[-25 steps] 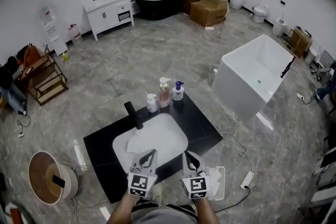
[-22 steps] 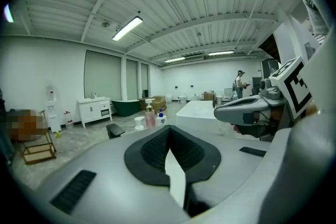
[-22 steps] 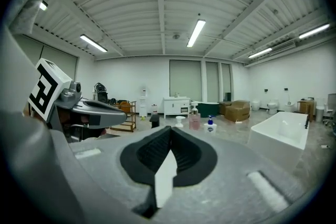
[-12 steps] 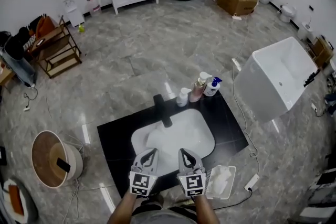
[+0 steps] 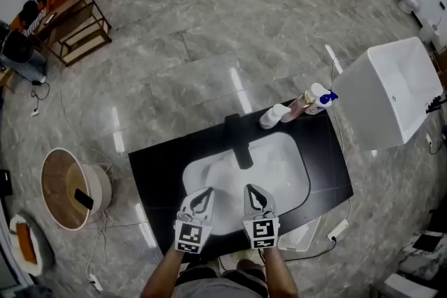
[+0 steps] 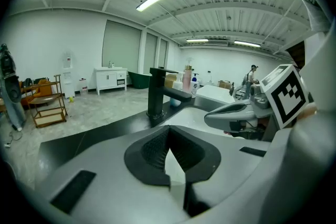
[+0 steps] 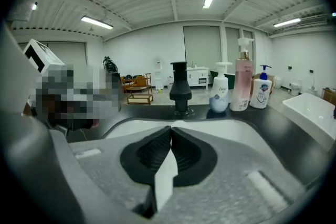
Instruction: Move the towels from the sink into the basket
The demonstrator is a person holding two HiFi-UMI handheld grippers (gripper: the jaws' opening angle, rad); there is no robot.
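Counter point(image 5: 157, 174): black, at frame centre.
Sink point(image 5: 283, 150): white, set into the counter.
Basket point(image 5: 47, 174): on the floor, lower left.
Left gripper point(image 5: 203, 192): fingers closed, nothing held, at the sink's lower edge.
Right gripper point(image 5: 252, 189): fingers closed, nothing held, beside it.
Towels: cannot be told from the white sink.

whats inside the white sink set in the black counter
In the white sink, pale rumpled white towel shows faintly at the left, hard to separate from the basin. The black faucet overhangs the back, and the left gripper and right gripper cover the near part.
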